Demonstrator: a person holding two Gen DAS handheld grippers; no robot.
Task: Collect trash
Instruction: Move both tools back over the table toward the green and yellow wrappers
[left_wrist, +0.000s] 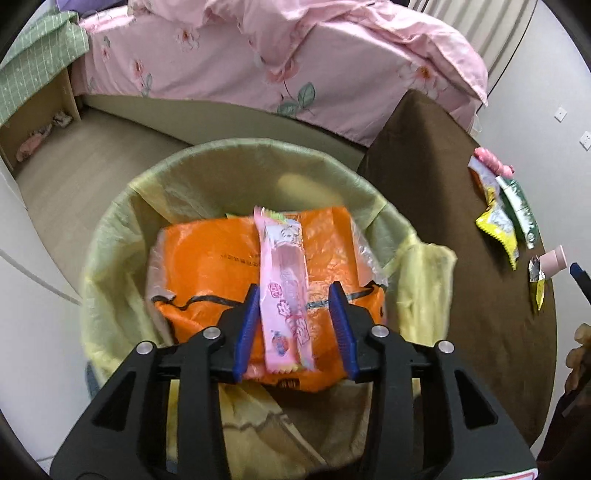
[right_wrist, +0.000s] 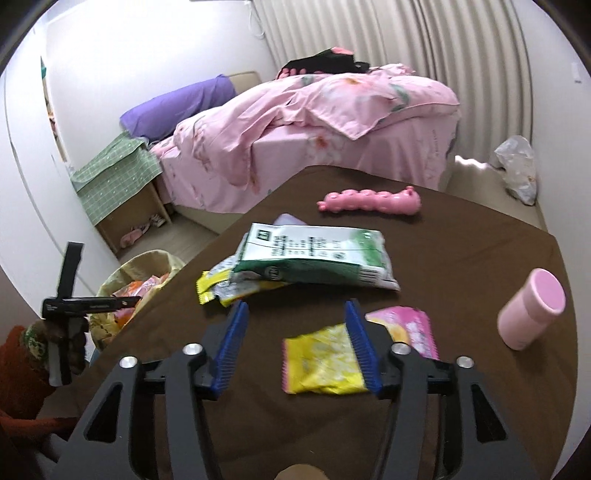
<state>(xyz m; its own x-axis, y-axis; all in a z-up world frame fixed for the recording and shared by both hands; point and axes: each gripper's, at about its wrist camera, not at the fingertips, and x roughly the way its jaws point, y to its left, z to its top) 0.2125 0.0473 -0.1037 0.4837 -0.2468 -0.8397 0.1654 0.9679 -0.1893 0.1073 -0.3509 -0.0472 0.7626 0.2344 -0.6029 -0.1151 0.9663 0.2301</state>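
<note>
My left gripper (left_wrist: 294, 291) hangs over a bin lined with a pale yellow bag (left_wrist: 122, 229). A pink snack wrapper (left_wrist: 284, 258) lies between its blue pads on top of an orange package (left_wrist: 207, 266) in the bin; the pads stand apart from it, open. My right gripper (right_wrist: 297, 305) is open above the brown table (right_wrist: 461, 240). A yellow wrapper (right_wrist: 321, 363) lies flat under it, close to the right finger. A pink wrapper (right_wrist: 406, 326) sits just right of that finger. Beyond lie a green-and-white bag (right_wrist: 314, 254) and a crumpled yellow wrapper (right_wrist: 218, 284).
A pink cup (right_wrist: 530, 308) lies on its side at the table's right, and a pink toy (right_wrist: 369, 199) rests at the far edge. The bin (right_wrist: 147, 266) stands at the table's left edge. A pink bed (right_wrist: 295, 122) is behind, a plastic bag (right_wrist: 517, 170) on the floor.
</note>
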